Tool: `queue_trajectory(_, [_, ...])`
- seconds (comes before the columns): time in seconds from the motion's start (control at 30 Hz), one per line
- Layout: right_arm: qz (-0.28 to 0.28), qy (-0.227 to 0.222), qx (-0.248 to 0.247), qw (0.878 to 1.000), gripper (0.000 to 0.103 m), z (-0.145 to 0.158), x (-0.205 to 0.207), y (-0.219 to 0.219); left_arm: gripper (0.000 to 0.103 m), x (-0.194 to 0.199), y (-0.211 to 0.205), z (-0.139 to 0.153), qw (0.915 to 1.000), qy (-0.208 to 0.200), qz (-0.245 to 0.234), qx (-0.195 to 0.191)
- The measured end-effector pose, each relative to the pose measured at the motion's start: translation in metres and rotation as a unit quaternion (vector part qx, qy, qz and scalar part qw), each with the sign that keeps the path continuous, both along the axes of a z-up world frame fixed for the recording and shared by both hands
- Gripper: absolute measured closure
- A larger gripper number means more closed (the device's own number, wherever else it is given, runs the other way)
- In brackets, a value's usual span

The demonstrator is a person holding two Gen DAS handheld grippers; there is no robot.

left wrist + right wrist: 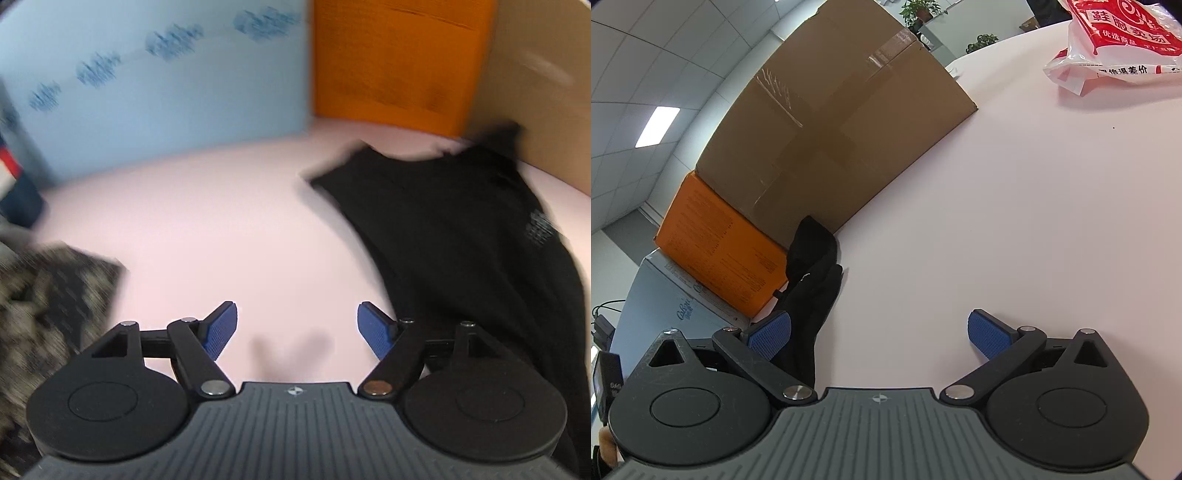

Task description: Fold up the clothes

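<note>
The pale pink table (229,221) is the landmark. At its far edge stands a row of boxes: a big brown cardboard box (827,122), an orange box (716,251) and a light blue box (155,107). The black garment (461,229) lies on the table in front of the brown and orange boxes, its far tip touching the brown box. At the table's left side lies a patterned dark cloth (51,295), and at its far right corner a red and white plastic bag (1123,40).

The left gripper (297,328) hangs over bare table left of the garment, jaws wide apart, nothing between them. The right gripper (879,336) is also wide open and empty, its left finger over the garment's near end.

The garment looks bunched, so the step in hand is probably picking it up to spread it. Each gripper should pinch a separate corner or hem, single layer only, then draw it toward the table's open middle, away from the boxes. The right half is free.
</note>
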State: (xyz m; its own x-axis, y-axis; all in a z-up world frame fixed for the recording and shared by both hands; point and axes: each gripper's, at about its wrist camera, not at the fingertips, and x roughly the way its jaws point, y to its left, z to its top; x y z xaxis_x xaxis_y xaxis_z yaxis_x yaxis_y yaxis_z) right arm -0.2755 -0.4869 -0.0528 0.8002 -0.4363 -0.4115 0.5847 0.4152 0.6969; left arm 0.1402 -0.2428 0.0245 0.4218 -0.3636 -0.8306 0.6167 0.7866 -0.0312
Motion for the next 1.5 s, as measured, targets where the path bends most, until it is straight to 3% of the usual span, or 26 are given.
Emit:
queue_trajectory(0.17, [0.002, 0.001, 0.000, 1.000, 0.000, 0.000, 0.001, 0.000, 0.021, -0.064, 0.004, 0.000, 0.9884, 0.061, -0.126, -0.058])
queue_trajectory(0.23, [0.005, 0.000, 0.001, 1.000, 0.000, 0.000, 0.000, 0.000, 0.021, -0.097, 0.000, 0.008, 0.9754, 0.039, -0.206, -0.070])
queue_trajectory(0.3, [0.009, -0.001, 0.002, 1.000, 0.000, 0.000, -0.001, 0.000, 0.021, -0.134, -0.006, 0.018, 0.9517, -0.005, -0.298, -0.074])
queue_trajectory(0.37, [0.011, -0.002, 0.002, 1.000, 0.000, 0.000, -0.001, 0.000, 0.020, -0.172, -0.011, 0.028, 0.9181, -0.063, -0.387, -0.058])
queue_trajectory(0.47, [0.011, -0.002, 0.002, 1.000, 0.000, 0.000, -0.001, 0.000, 0.019, -0.216, -0.022, 0.023, 0.8723, -0.113, -0.475, -0.023])
queue_trajectory(0.57, [0.011, -0.004, 0.002, 1.000, 0.000, -0.001, -0.002, -0.001, 0.022, -0.237, -0.040, 0.004, 0.8496, -0.141, -0.508, 0.008])
queue_trajectory(0.6, [0.012, -0.005, 0.002, 1.000, 0.000, -0.001, -0.002, -0.001, 0.049, -0.243, -0.044, -0.006, 0.8468, -0.163, -0.506, 0.020])
queue_trajectory(0.63, [0.013, -0.007, 0.002, 1.000, 0.000, -0.001, -0.003, -0.001, 0.080, -0.248, -0.048, -0.014, 0.8471, -0.183, -0.498, 0.030])
queue_trajectory(0.7, [0.017, -0.011, 0.003, 1.000, 0.000, -0.001, -0.005, -0.002, 0.090, -0.251, -0.052, -0.019, 0.8523, -0.205, -0.480, 0.037])
queue_trajectory(0.77, [0.021, -0.015, 0.004, 1.000, 0.000, -0.001, -0.007, -0.002, 0.093, -0.243, -0.041, -0.008, 0.8659, -0.216, -0.451, 0.007])
queue_trajectory(0.83, [0.022, -0.018, 0.006, 1.000, 0.000, -0.001, -0.009, -0.003, 0.093, -0.225, -0.027, 0.005, 0.8899, -0.230, -0.394, -0.014])
queue_trajectory(0.9, [0.017, -0.019, 0.005, 1.000, 0.000, -0.001, -0.011, -0.002, 0.093, -0.194, -0.006, 0.017, 0.9216, -0.239, -0.305, -0.013])
queue_trajectory(0.97, [0.012, -0.012, 0.002, 1.000, 0.000, 0.000, -0.010, -0.002, 0.093, -0.160, 0.015, 0.018, 0.9480, -0.234, -0.215, 0.013])
queue_trajectory(1.03, [0.009, 0.003, -0.006, 1.000, 0.000, 0.003, -0.005, -0.001, 0.093, -0.125, 0.035, 0.015, 0.9660, -0.222, -0.123, 0.047])
queue_trajectory(1.17, [0.034, 0.026, -0.040, 0.998, 0.000, 0.011, 0.011, 0.002, 0.093, -0.096, 0.076, 0.009, 0.9713, -0.213, -0.048, 0.094])
queue_trajectory(1.3, [0.119, 0.038, -0.080, 0.989, 0.000, 0.019, 0.042, 0.005, 0.081, -0.103, 0.098, 0.011, 0.9773, -0.192, -0.038, 0.081])
queue_trajectory(1.37, [0.163, 0.046, -0.111, 0.979, 0.000, 0.022, 0.059, 0.007, 0.066, -0.111, 0.101, 0.017, 0.9809, -0.180, -0.050, 0.052])
queue_trajectory(1.4, [0.186, 0.051, -0.131, 0.973, 0.000, 0.023, 0.069, 0.008, 0.051, -0.117, 0.099, 0.020, 0.9807, -0.180, -0.064, 0.040])
queue_trajectory(1.43, [0.208, 0.055, -0.151, 0.965, 0.000, 0.024, 0.079, 0.009, 0.036, -0.123, 0.094, 0.021, 0.9785, -0.187, -0.081, 0.033])
queue_trajectory(1.5, [0.254, 0.067, -0.188, 0.946, 0.000, 0.024, 0.099, 0.011, 0.025, -0.136, 0.082, 0.020, 0.9711, -0.206, -0.117, 0.028])
